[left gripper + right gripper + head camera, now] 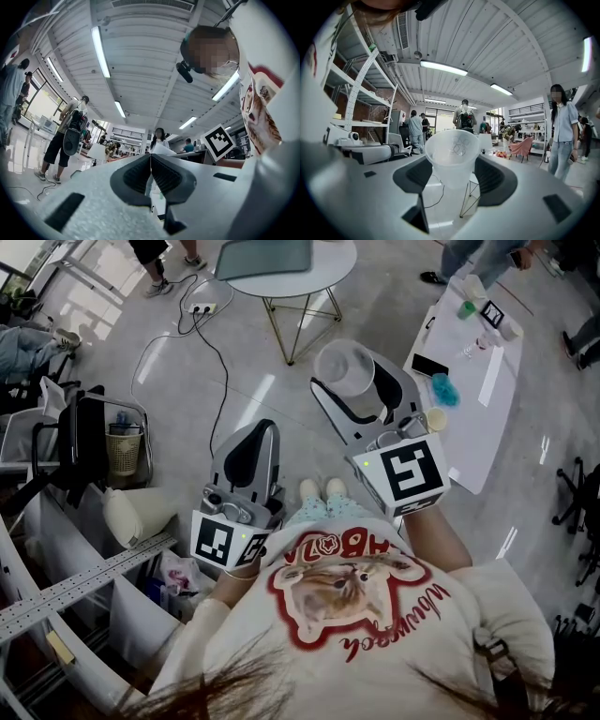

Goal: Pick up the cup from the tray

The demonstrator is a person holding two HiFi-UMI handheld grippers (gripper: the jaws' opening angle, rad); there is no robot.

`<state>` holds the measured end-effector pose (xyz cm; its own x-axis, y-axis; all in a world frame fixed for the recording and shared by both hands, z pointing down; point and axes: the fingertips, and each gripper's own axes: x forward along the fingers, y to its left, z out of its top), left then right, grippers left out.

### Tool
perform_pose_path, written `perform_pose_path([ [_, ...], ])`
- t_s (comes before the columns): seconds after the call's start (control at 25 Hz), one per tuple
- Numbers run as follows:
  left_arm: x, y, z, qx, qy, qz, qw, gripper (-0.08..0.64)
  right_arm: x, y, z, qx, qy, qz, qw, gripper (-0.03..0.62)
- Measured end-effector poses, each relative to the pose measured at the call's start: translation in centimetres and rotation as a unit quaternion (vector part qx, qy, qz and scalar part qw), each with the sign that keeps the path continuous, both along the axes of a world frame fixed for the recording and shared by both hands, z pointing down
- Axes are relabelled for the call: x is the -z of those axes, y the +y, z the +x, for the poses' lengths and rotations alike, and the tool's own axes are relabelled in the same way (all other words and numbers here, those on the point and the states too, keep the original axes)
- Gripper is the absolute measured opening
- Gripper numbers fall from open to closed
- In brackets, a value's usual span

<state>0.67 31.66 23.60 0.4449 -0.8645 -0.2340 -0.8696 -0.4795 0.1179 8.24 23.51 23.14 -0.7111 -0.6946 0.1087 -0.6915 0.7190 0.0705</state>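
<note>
Over open grey floor [281,399], clear of the white table [487,381] edge at right and a round table [337,268] at the top, the right gripper [361,381] clamps the clear cup [345,367] between its 2 jaws, the left gripper [246,451] closed tight on nothing, the white table's small items too tiny to identify.

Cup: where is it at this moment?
In the head view the cup is clamped between the right gripper's jaws, right of centre, above the floor near the round table.
</note>
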Motion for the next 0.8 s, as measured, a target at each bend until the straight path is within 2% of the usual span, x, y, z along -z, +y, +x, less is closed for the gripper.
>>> perform_pose_path([
  [0.8,0.0,-1.8,0.1,-0.009,-0.004,0.002,1.0,0.015,0.0,-1.6,-0.2,-0.002,0.004,0.003,1.0,0.282],
])
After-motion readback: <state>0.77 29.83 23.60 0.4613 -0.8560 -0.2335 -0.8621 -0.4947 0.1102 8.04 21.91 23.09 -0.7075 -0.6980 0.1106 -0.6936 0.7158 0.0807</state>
